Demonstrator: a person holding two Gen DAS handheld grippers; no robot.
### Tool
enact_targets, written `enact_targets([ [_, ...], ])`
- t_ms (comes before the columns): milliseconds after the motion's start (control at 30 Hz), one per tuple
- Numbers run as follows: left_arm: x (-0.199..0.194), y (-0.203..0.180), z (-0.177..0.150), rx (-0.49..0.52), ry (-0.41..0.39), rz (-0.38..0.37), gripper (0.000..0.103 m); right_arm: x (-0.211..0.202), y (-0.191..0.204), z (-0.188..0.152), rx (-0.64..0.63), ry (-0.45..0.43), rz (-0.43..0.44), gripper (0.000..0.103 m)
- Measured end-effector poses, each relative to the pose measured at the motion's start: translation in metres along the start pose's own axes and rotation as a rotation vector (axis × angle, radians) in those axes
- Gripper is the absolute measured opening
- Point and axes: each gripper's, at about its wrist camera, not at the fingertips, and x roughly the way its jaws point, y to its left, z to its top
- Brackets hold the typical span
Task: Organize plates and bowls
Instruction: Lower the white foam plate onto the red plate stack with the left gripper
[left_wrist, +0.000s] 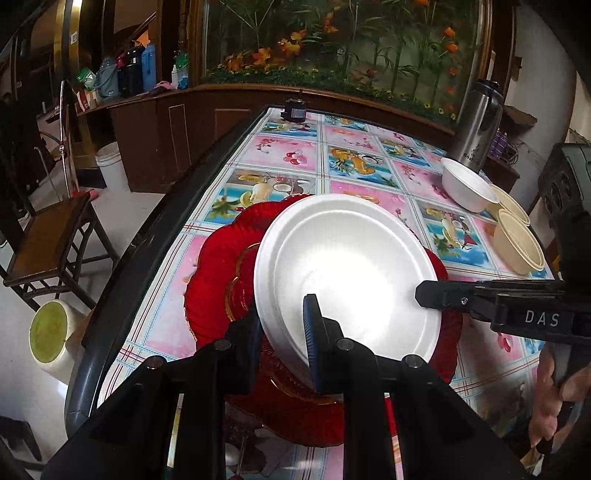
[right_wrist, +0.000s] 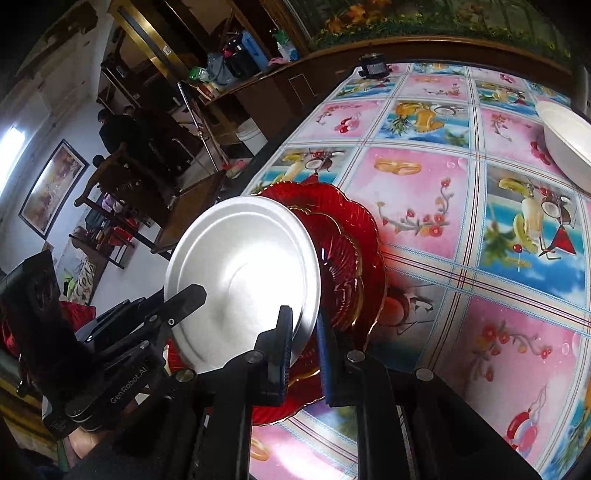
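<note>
— White foam plate (left_wrist: 351, 273), clamped at two points. Left gripper (left_wrist: 282, 332) has its blue-padded fingers (left_wrist: 312, 332) closed on the near rim, one finger over the top face, one under.

— And the right gripper (right_wrist: 304, 347)?

— Same plate (right_wrist: 243, 280), pinched at its edge on the other side; in the left wrist view it reaches in from the right (left_wrist: 443, 295) with its tip on the rim. Both tools clenched on the plate.

— Plate's attitude?

— Tilted, near edge up in the fingers, far edge over the red glass plates (left_wrist: 214, 273). Whether it touches them, cannot tell.

— How many red ones?

— Two at least, a smaller scalloped plate with a gold rim nested on a larger one (right_wrist: 354, 258). They sit on the table (left_wrist: 288, 155) near its left edge, on a cloth of pink and blue fruit squares.

— Further out?

— White bowl (left_wrist: 467, 184) at the far right of the table, tipped on its side. Just beside it, two cream bowls (left_wrist: 517, 236), also on their sides, one tucked behind the other. Steel flask (left_wrist: 476, 122) upright behind the white bowl. Small dark object (left_wrist: 295, 109) at the far table edge, too small to identify.

— Off the table?

— Wooden chair (left_wrist: 48, 240) to the left, white bucket (left_wrist: 110, 166) on the floor beyond it.
</note>
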Motion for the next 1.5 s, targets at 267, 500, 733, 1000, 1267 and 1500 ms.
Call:
enact_targets([
  [267, 0.004, -0.002, -0.001, 0.004, 0.011, -0.004, 0.017, 0.004, -0.006, 0.001, 0.007, 0.002, -0.014, 0.012],
  [500, 0.004, 0.000, -0.003, 0.001, 0.015, 0.004, 0.017, 0.006, -0.004, 0.000, 0.001, 0.004, -0.022, 0.012],
  [733, 0.007, 0.002, -0.003, -0.005, 0.021, 0.005, 0.017, 0.008, -0.001, -0.001, -0.009, 0.000, -0.033, 0.012],
  [1000, 0.009, 0.002, -0.003, -0.007, 0.025, 0.004, 0.017, 0.009, 0.003, -0.003, -0.022, -0.005, -0.043, 0.012],
  [1267, 0.008, 0.004, -0.002, -0.016, 0.025, 0.003, 0.017, 0.009, 0.003, -0.003, -0.023, -0.007, -0.047, 0.014],
  [1500, 0.005, 0.004, -0.002, -0.014, 0.021, 0.004, 0.020, 0.007, 0.003, -0.002, -0.019, -0.013, -0.051, 0.016],
])
